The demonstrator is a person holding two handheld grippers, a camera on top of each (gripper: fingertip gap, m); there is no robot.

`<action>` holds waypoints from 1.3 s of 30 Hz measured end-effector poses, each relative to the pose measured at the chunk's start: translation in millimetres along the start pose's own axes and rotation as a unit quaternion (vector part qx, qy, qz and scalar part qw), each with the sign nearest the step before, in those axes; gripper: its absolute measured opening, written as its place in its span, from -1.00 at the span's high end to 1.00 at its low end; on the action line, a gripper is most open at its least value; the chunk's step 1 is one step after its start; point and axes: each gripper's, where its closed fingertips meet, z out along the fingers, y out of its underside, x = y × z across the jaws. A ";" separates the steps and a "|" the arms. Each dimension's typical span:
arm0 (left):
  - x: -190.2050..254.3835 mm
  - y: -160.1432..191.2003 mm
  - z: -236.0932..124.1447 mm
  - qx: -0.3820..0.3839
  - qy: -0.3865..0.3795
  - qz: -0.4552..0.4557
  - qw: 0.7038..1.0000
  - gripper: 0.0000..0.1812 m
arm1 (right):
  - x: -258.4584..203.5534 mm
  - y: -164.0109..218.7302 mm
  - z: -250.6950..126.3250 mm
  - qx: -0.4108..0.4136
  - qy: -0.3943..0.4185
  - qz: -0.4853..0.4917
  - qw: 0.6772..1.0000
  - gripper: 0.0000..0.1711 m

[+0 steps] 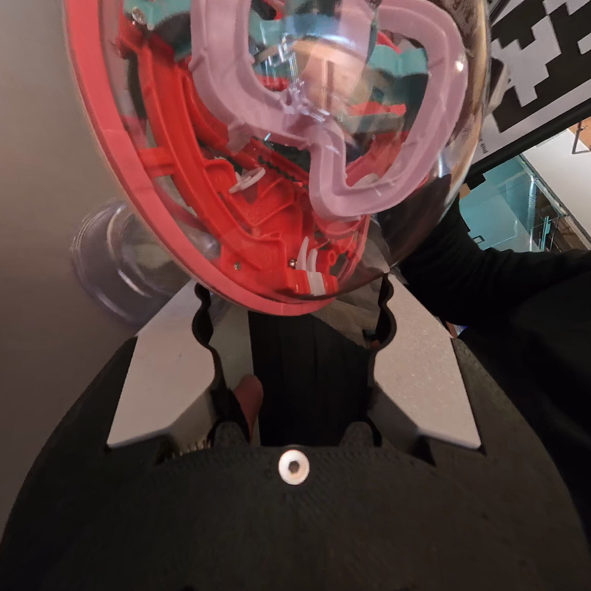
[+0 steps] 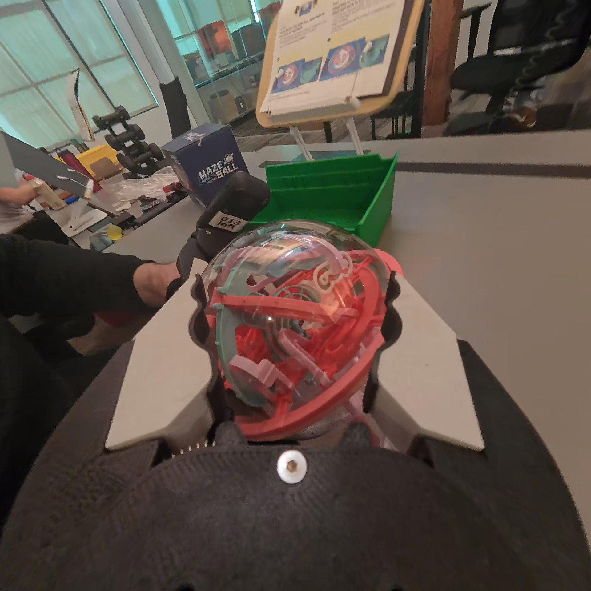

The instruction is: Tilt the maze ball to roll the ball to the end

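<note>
The maze ball [image 2: 294,319] is a clear sphere with red, teal and pink tracks and a red rim. My right gripper [image 2: 294,279] is shut on it, the ball sitting deep between both fingers above the grey table. In the left wrist view the maze ball [image 1: 271,144] fills the upper frame. My left gripper [image 1: 294,284] touches its lower edge with both fingertips, one on each side, jaws wide apart. A small metal ball [image 1: 292,263] lies on the red track beside white ramps. The left gripper [image 2: 224,208] also shows behind the ball in the right wrist view.
A green bin [image 2: 329,192] stands just behind the ball, with a blue box [image 2: 208,166] to its left and an easel with sheets [image 2: 335,57] behind. A clear round stand [image 1: 112,256] sits on the table. A person's black sleeve [image 2: 64,278] lies left.
</note>
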 end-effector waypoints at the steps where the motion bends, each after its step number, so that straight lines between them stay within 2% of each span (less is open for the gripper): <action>1: 4.7 -4.1 0.3 0.008 0.003 0.011 1.000 -0.13 | -4.5 -7.8 -1.7 0.003 0.002 -0.017 1.000 -0.29; 9: 56.3 -57.7 -6.0 0.084 0.018 0.145 0.986 -0.14 | -55.5 -91.2 -16.5 -0.015 0.021 -0.194 0.981 -0.27; 12: 82.2 -82.1 -11.6 0.104 0.014 0.207 0.973 -0.14 | -84.1 -129.1 -21.1 -0.030 0.022 -0.270 0.962 -0.22; 18: 146.3 -134.9 -23.9 0.154 0.038 0.298 0.941 -0.14 | -136.2 -196.0 -30.6 -0.081 0.059 -0.387 0.917 -0.24; 27: 208.2 -167.1 -25.9 0.199 0.087 0.366 0.905 -0.15 | -183.8 -237.5 -39.1 -0.156 0.108 -0.465 0.865 -0.24; 33: 249.8 -189.9 -31.4 0.224 0.102 0.424 0.871 -0.16 | -221.9 -264.7 -43.3 -0.168 0.135 -0.524 0.824 -0.23; 39: 277.1 -205.6 -39.8 0.240 0.098 0.461 0.849 -0.16 | -244.3 -283.1 -45.9 -0.168 0.157 -0.557 0.798 -0.23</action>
